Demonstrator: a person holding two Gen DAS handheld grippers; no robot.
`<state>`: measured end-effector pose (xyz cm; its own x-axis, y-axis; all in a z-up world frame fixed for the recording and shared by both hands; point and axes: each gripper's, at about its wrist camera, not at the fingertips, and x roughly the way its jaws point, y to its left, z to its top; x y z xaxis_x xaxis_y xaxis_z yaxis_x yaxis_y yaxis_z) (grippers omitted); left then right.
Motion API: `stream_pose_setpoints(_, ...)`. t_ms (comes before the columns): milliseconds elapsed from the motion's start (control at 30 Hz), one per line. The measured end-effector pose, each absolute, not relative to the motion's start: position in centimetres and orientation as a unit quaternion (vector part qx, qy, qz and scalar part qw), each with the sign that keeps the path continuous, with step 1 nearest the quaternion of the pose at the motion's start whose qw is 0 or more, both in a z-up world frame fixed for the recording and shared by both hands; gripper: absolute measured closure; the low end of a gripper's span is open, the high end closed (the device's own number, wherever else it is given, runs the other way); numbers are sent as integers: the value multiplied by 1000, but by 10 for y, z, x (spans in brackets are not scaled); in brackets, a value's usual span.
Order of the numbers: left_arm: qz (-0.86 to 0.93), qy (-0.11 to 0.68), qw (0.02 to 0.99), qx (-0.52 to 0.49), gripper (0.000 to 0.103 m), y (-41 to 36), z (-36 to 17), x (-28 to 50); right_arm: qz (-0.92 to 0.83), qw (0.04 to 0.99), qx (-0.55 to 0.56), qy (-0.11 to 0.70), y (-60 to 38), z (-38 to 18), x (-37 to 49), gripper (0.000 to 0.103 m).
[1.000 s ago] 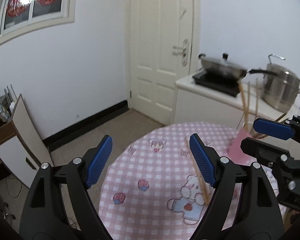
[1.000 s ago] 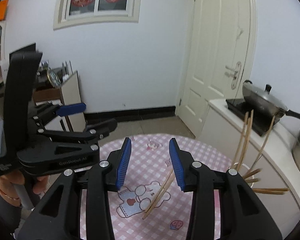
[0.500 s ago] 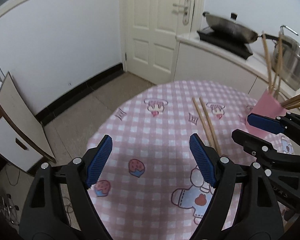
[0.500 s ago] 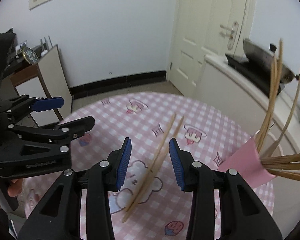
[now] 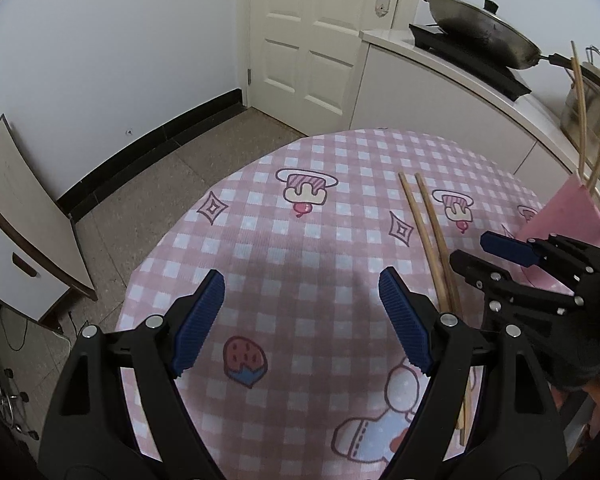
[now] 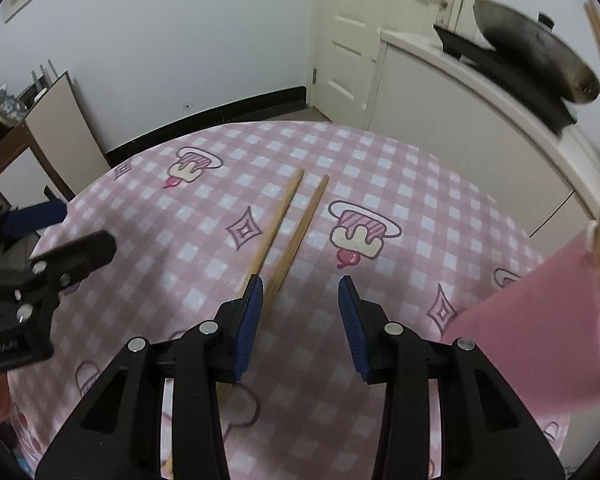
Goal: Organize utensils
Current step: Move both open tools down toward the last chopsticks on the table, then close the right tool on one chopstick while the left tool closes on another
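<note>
Two wooden chopsticks (image 6: pixel 296 216) lie side by side on the pink checked tablecloth (image 6: pixel 400 184); they also show in the left wrist view (image 5: pixel 428 232). My right gripper (image 6: pixel 300 312) hovers over their near half. Its jaws stand partly apart, and nothing is pressed between the blue pads. One stick runs under the gap and the other under the left finger. A pink holder (image 6: pixel 540 332) with several upright chopsticks stands at the right (image 5: pixel 568 216). My left gripper (image 5: pixel 302 320) is wide open and empty over bare cloth, left of the sticks. The other gripper shows in each view (image 5: pixel 484 254) (image 6: pixel 60 232).
The round table's edge (image 5: pixel 172 236) drops to the floor at the left and far side. Behind the table, a white counter (image 5: pixel 440 80) carries a wok (image 5: pixel 480 28) on a black stove. A white door (image 5: pixel 320 32) is at the back, and a low cabinet (image 5: pixel 16 248) at the far left.
Both grippers have tipped downward and sunk toward the table. The chopsticks and pink holder now look much closer, and the right gripper has come over the sticks. Neither jaw width changed.
</note>
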<state>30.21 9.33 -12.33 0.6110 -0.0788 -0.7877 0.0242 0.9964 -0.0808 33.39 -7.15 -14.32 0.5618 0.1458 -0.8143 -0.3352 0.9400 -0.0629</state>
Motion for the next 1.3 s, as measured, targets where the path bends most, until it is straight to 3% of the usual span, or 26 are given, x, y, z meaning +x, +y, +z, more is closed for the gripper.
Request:
stream_pose_setpoints(400, -33, 447, 894, -29, 24, 91, -129, 316, 143, 864, -88, 475, -69, -153, 360, 72)
stream_pose_setpoints(500, -35, 448, 893, -28, 24, 90, -130, 318, 145, 863, -81, 476, -69, -152, 366, 84)
stream_pose_setpoints(533, -33, 449, 892, -28, 24, 90, -130, 319, 149, 862, -79, 477, -69, -152, 367, 93)
stream_pose_setpoints(1300, -77, 483, 872, -27, 25, 22, -134, 351, 184, 860, -66, 471, -98, -152, 331, 94)
